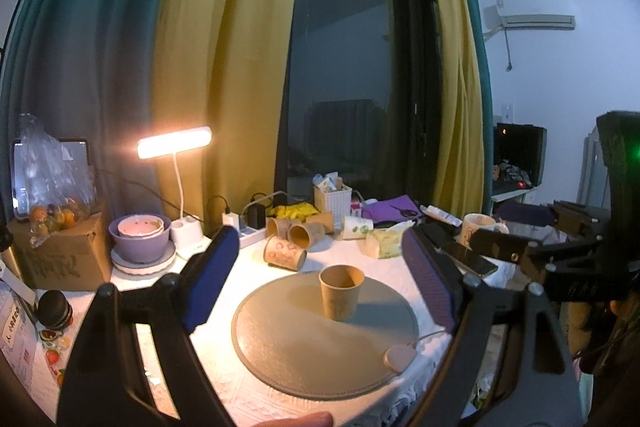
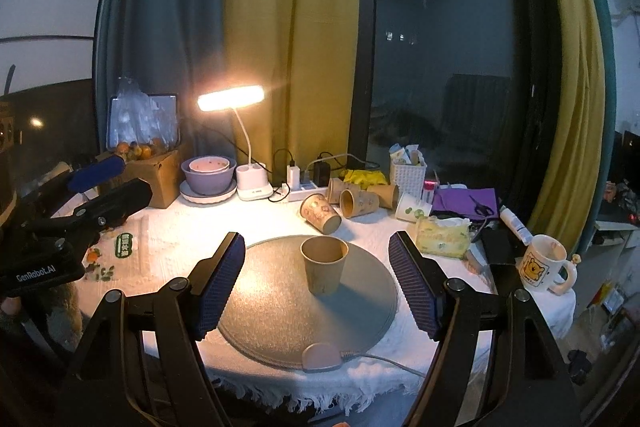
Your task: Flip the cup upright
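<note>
Right wrist view shows my right gripper (image 2: 316, 283) with jaws spread wide and holding nothing, its ridged blue pads (image 2: 218, 287) flanking the brown paper cup (image 2: 323, 265). That tapered cup stands upright, mouth up, on the round grey mat (image 2: 280, 323), which lies on white textured cloth (image 2: 176, 247). My left gripper (image 1: 320, 283) is likewise spread wide around nothing. More paper cups (image 2: 352, 201) lie on their sides behind.

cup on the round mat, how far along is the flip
Looks done: the paper cup stands upright, mouth up, on the grey mat. Nothing is in hand: left gripper and right gripper have open jaws, clear of it. Only backing away seems left.
</note>
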Demonstrator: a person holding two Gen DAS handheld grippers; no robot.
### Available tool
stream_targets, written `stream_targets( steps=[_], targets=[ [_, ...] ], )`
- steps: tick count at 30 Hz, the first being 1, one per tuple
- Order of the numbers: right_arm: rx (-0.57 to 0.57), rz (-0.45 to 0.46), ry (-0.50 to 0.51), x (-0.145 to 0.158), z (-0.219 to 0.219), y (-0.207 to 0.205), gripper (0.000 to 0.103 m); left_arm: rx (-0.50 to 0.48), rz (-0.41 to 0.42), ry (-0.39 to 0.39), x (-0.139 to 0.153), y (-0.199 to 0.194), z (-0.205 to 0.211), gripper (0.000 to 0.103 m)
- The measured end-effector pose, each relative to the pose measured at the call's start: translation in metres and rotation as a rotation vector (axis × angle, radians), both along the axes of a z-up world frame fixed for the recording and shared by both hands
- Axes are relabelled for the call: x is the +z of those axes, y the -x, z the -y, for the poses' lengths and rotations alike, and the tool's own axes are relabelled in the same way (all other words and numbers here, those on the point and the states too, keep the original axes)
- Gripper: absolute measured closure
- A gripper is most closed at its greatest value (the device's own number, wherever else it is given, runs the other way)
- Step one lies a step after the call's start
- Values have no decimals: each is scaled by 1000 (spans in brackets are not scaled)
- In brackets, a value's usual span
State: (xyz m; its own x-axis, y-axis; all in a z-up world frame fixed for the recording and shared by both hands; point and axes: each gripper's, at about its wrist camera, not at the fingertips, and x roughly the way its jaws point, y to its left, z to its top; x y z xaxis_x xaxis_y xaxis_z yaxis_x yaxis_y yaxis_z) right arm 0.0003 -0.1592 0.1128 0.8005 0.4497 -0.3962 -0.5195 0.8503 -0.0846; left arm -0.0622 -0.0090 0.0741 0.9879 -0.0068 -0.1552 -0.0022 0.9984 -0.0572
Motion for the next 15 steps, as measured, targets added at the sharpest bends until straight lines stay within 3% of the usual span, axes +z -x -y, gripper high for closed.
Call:
stream_targets(
  steps=[15],
  targets=[
    [15,0,-14,11,-5,6,26,15,22,1,8,11,-4,18]
  ],
)
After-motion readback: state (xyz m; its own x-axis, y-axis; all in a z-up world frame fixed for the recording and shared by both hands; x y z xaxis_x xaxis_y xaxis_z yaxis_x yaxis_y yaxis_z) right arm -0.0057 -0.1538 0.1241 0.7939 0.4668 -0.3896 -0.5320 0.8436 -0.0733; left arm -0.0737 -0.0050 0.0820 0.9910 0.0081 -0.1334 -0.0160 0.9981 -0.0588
